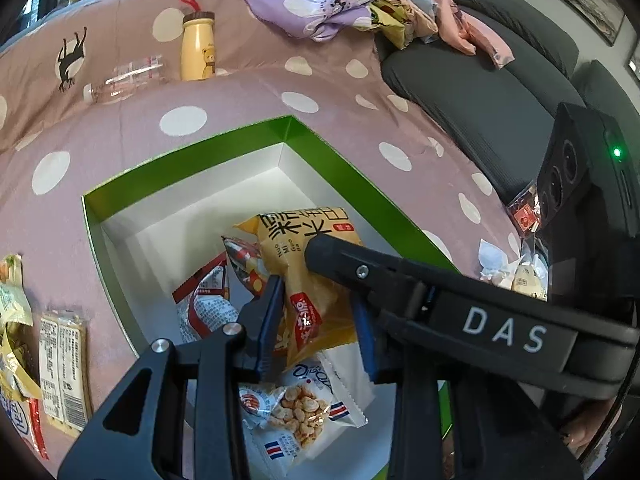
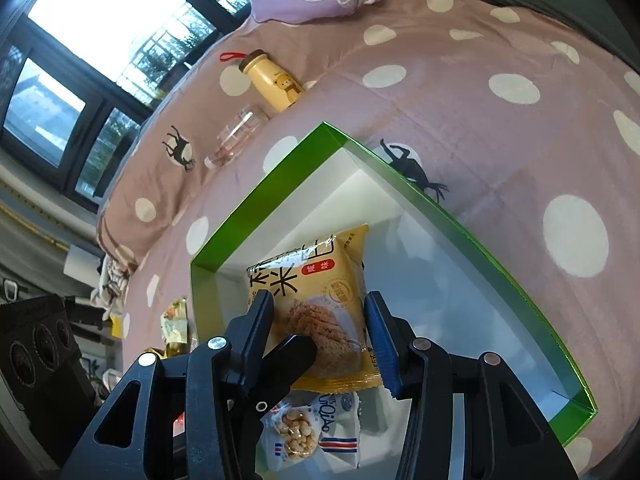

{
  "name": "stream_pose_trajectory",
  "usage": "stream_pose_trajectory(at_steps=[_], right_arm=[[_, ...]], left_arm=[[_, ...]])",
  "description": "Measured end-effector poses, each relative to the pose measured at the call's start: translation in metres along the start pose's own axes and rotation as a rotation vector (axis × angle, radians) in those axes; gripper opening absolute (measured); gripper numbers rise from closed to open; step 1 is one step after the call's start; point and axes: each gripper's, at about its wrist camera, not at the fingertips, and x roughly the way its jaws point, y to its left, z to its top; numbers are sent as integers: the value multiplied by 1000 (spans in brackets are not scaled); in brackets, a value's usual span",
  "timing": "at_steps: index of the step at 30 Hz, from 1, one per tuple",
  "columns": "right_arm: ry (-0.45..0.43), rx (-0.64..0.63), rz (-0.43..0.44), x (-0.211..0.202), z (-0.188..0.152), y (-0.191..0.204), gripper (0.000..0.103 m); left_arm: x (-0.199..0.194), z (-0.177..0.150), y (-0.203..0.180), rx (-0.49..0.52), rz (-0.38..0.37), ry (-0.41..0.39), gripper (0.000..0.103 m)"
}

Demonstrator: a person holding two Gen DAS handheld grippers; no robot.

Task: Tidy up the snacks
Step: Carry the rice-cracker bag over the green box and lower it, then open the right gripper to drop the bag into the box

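Both grippers met over the green box [image 1: 344, 160] on the spotted pink bedspread [image 1: 240, 92], and between them hung one yellow snack packet [image 1: 308, 276]. The left gripper [image 1: 318, 316] had its two blue-padded fingers pressed against the packet's sides, while the right gripper [image 2: 320, 332] stood spread with the packet between its fingers — whether either pad touched it, I could not tell. Beneath the packet, inside the box, lay a white bag of nuts [image 1: 298, 408] and a red-and-white packet [image 1: 208, 300] — a yellow bottle [image 1: 197, 49] stood farther back, with more wrapped snacks [image 1: 64, 364] outside the box.
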Motion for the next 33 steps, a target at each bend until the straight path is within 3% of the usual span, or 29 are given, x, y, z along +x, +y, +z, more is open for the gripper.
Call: stream_pose_trajectory(at_steps=[8, 16, 19, 28, 33], right_arm=[[7, 7, -8, 2, -1, -2, 53], [-12, -23, -54, -2, -2, 3, 57], [-34, -33, -59, -7, -2, 6, 64], [-95, -112, -35, -22, -11, 30, 67], [-124, -228, 18, -27, -26, 64, 80]], left_arm=[[7, -3, 0, -35, -2, 21, 42], [0, -6, -2, -41, -7, 10, 40], [-11, -7, -2, -25, 8, -16, 40], [-55, -14, 27, -92, 66, -106, 63], [-88, -30, 54, -127, 180, -158, 68]])
